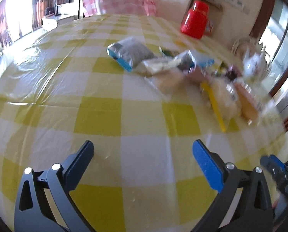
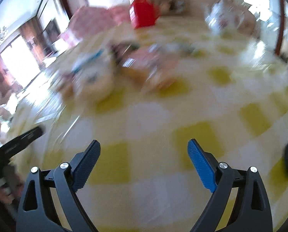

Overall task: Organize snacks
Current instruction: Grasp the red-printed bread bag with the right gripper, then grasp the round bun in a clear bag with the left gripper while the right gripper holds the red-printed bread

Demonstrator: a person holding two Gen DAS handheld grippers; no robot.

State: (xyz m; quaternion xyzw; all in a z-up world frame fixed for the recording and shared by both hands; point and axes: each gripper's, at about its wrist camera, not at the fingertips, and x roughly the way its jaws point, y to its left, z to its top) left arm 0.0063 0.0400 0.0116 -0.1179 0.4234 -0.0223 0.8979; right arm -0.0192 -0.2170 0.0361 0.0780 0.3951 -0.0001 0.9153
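Several snack packets lie in a loose pile on the yellow-and-white checked tablecloth [image 1: 97, 116]. A blue-edged grey packet [image 1: 128, 54] is at the pile's left, clear bags of pale snacks [image 1: 163, 77] in the middle, and a yellow-edged packet [image 1: 215, 106] at the right. My left gripper [image 1: 143, 148] is open and empty, above the cloth, short of the pile. My right gripper [image 2: 144, 147] is open and empty; its view is blurred, with the snack pile [image 2: 136, 67] ahead. The right gripper's tip also shows in the left wrist view [image 1: 275, 166].
A red container [image 1: 196, 19] stands at the table's far side, also in the right wrist view [image 2: 142, 11]. A white floral teapot [image 1: 254, 65] stands right of the pile. A pink checked cushion [image 1: 120, 0] sits behind the table. The table's edge runs at the right.
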